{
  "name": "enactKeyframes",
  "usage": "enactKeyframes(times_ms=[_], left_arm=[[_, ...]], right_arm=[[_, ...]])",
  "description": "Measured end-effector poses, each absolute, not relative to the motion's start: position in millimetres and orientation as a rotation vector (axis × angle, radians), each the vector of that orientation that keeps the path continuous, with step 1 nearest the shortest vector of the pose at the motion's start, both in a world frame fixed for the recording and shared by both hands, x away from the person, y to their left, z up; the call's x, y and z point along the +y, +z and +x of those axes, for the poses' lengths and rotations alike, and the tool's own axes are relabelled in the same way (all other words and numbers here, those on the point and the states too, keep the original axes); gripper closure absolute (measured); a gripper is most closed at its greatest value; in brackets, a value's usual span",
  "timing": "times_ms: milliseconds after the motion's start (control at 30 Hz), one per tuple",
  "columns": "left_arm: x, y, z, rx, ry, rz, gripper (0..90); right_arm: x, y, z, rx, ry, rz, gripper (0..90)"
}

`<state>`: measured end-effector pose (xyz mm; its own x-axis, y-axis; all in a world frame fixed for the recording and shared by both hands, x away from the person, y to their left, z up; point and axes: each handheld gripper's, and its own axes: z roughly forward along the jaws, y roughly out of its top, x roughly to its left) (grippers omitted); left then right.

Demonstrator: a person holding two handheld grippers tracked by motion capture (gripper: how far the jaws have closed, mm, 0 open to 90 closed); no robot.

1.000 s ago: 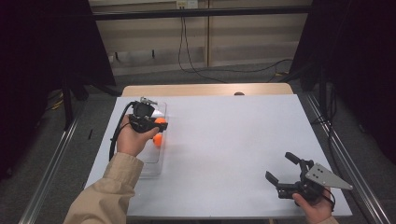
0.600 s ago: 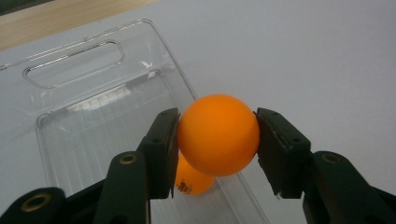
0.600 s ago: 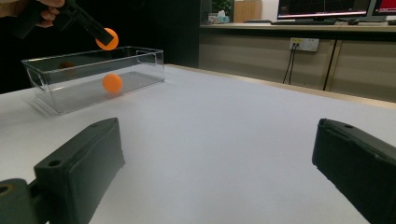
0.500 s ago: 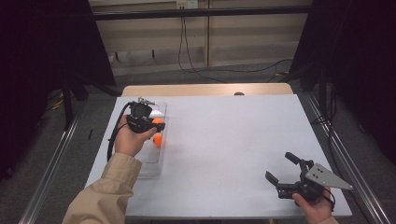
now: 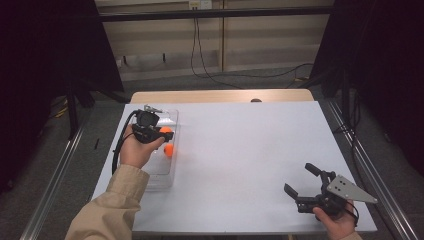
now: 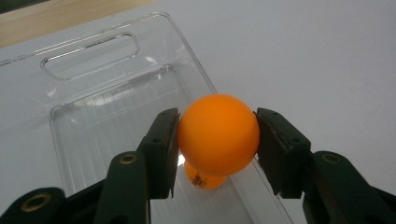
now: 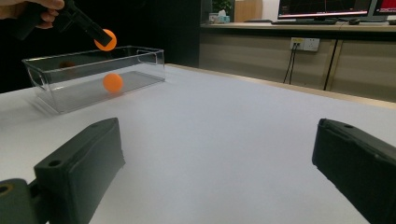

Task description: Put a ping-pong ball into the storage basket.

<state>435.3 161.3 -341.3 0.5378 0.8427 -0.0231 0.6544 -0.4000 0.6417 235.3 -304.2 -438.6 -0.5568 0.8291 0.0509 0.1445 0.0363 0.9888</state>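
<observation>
Orange, the held ball [image 6: 218,134] sits clamped between the left gripper's [image 5: 159,131] pads above the clear plastic box [image 6: 109,100] at the table's [image 5: 250,150] left side. A second ball [image 5: 169,149] lies inside it. The right gripper [image 5: 305,186], near right, gapes wide, holding nothing.
</observation>
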Motion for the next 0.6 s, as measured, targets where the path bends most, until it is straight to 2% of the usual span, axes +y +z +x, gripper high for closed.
enactKeyframes(times_ms=[600], left_arm=[[170.5, -343.6, 435.4, 1.230, 0.425, 2.165, 51.2]], right_arm=[[-304.2, -438.6, 235.3, 1.754, 1.567, 0.988, 1.3]])
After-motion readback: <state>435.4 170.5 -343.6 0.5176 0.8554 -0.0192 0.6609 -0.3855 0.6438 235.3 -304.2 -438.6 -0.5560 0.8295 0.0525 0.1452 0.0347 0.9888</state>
